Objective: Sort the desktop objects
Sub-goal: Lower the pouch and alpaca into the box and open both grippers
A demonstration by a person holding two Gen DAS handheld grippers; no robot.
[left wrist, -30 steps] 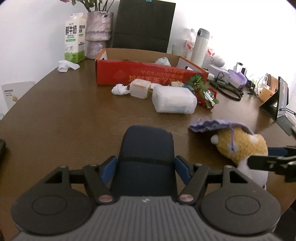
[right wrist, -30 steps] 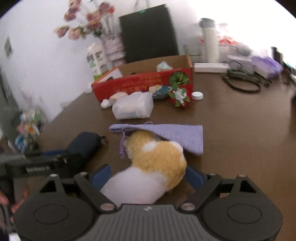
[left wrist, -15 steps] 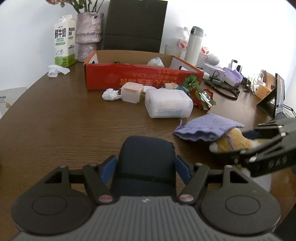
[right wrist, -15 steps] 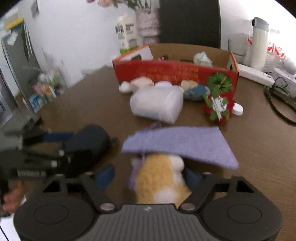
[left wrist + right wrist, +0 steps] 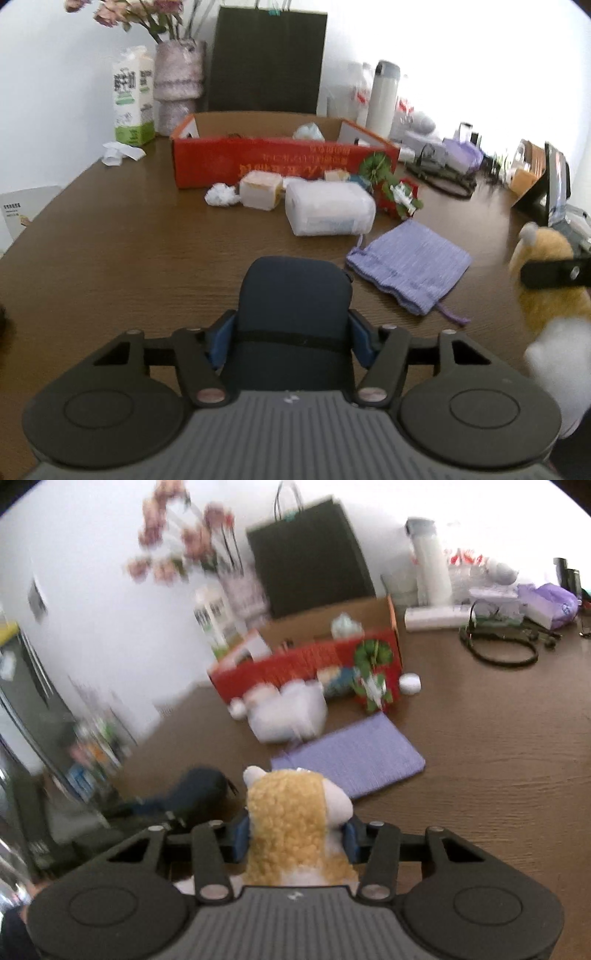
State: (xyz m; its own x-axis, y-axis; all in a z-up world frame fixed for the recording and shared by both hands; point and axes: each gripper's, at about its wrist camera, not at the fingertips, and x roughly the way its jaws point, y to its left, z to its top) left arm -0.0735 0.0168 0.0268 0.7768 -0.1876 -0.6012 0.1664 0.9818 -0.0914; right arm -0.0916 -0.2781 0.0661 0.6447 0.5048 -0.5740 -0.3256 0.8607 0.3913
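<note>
My left gripper (image 5: 291,339) holds a dark blue pouch (image 5: 293,295) low over the brown table (image 5: 129,258). Its blue pads press on the pouch's sides and the jaws are closing. In the right wrist view, my right gripper (image 5: 295,836) has a yellow and white plush toy (image 5: 284,812) between its pads; these jaws are closing too and squeeze the toy. The left wrist view shows the toy (image 5: 543,295) at the far right. A purple knitted bag (image 5: 410,266) lies flat on the table between both grippers. An open red cardboard box (image 5: 280,166) stands behind it.
In front of the box lie a white tissue pack (image 5: 328,214), a small beige box (image 5: 260,190), crumpled paper (image 5: 221,194) and a red and green ornament (image 5: 391,184). A milk carton (image 5: 133,107), flower vase (image 5: 179,85), black paper bag (image 5: 266,59), thermos (image 5: 384,99) and cables (image 5: 443,177) line the back.
The purple bag that lay over the plush toy has come off and now lies flat on the table. The right gripper has closed on the toy and drawn it away to the right.
</note>
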